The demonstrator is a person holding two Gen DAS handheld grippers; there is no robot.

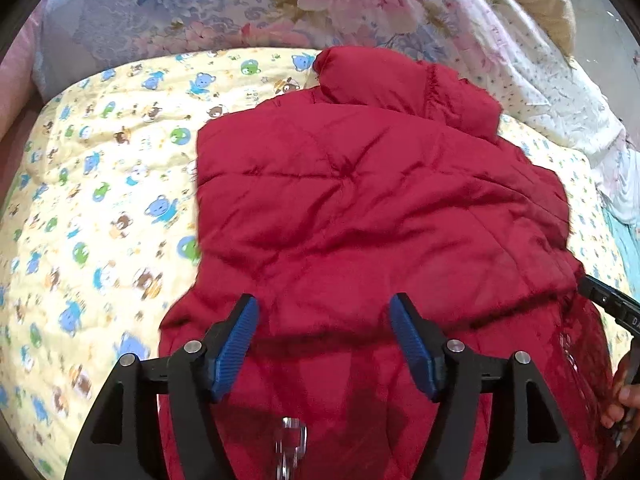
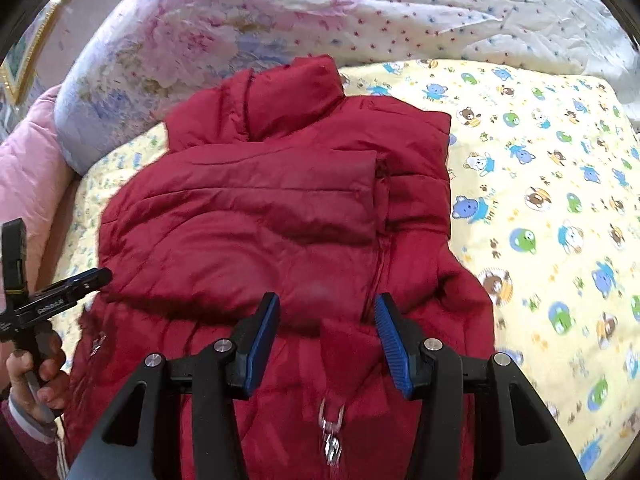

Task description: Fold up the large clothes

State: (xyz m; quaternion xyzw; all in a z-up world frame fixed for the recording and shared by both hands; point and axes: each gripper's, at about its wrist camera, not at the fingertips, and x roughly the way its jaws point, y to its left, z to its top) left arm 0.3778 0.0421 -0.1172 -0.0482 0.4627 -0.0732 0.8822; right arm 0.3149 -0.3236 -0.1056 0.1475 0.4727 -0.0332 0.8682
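A red quilted puffer jacket [image 1: 360,208] lies flat on the bed, collar at the far end; it also shows in the right wrist view [image 2: 280,216]. Both sides are folded in over the middle. My left gripper [image 1: 324,320] is open, its blue pads above the jacket's near part, holding nothing. My right gripper [image 2: 326,320] is open above the near hem by the zipper seam, holding nothing. The left gripper also shows at the left edge of the right wrist view [image 2: 60,288]. The right gripper's body shows at the right edge of the left wrist view [image 1: 612,304].
The jacket lies on a yellow sheet with cartoon bears [image 1: 100,200], also seen in the right wrist view [image 2: 540,200]. A floral duvet [image 1: 280,4] is bunched along the far side [image 2: 320,12]. A pink cushion [image 2: 28,176] lies at the left.
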